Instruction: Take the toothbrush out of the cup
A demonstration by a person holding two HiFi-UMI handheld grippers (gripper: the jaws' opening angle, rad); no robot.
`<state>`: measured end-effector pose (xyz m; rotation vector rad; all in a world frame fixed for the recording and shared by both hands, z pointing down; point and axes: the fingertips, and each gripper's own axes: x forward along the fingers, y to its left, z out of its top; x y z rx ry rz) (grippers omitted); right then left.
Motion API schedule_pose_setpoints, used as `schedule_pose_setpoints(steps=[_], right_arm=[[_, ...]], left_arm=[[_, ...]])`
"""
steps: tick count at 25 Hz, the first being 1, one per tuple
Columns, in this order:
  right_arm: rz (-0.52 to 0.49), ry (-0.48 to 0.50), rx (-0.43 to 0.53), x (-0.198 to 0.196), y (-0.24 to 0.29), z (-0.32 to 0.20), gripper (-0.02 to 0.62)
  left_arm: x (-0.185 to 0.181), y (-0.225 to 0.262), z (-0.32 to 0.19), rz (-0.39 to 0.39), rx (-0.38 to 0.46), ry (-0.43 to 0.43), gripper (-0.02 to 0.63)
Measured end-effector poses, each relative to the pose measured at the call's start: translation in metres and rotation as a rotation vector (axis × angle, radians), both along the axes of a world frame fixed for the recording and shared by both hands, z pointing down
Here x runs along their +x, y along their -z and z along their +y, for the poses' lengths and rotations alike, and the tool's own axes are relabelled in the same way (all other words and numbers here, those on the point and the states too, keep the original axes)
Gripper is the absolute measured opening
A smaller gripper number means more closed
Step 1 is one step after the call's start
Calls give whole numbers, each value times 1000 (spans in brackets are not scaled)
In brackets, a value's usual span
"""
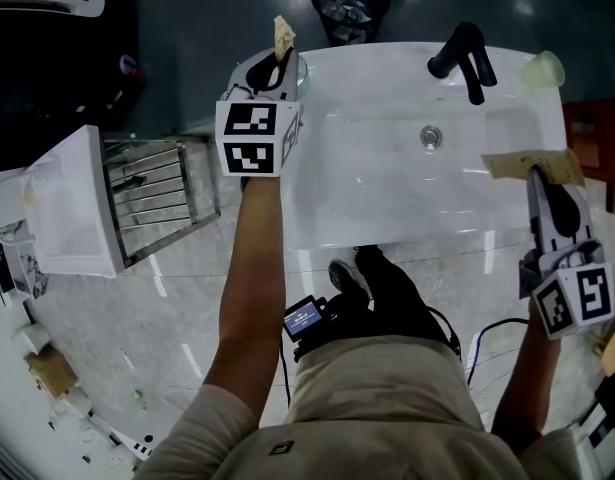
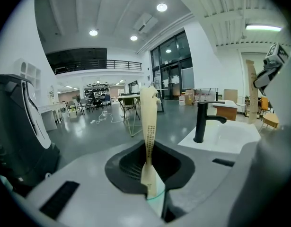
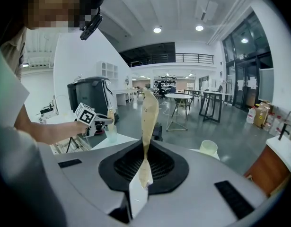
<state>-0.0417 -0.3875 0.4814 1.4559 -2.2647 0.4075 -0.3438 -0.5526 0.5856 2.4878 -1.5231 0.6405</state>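
Note:
A beige paper-wrapped toothbrush [image 1: 283, 36] stands upright in a clear cup [image 1: 297, 76] at the sink's far left corner. My left gripper [image 1: 280, 63] is over the cup and shut on the toothbrush. In the left gripper view the wrapper [image 2: 148, 122] rises from between the jaws of the left gripper [image 2: 152, 183]. A greenish cup rim [image 2: 157, 198] shows just below. My right gripper [image 1: 539, 178] hovers over the sink's right rim, shut on a second beige packet [image 1: 532, 165]. That packet [image 3: 149, 112] stands up from between the jaws of the right gripper [image 3: 143, 174].
The white sink [image 1: 387, 198] has a black faucet [image 1: 465, 56] at the back and a drain [image 1: 431, 136]. A pale yellow cup [image 1: 543, 68] stands at the far right corner. A metal rack [image 1: 152, 193] and white unit stand left; a dark bin [image 1: 350, 3] sits behind.

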Motion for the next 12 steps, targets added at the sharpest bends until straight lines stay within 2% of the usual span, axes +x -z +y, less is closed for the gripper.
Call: schedule_pose_setpoints(steps=[12], right_arm=[[-13,13,96,-24,54,36,26]], left_arm=[[-20,93,51,24,110,-1,29]])
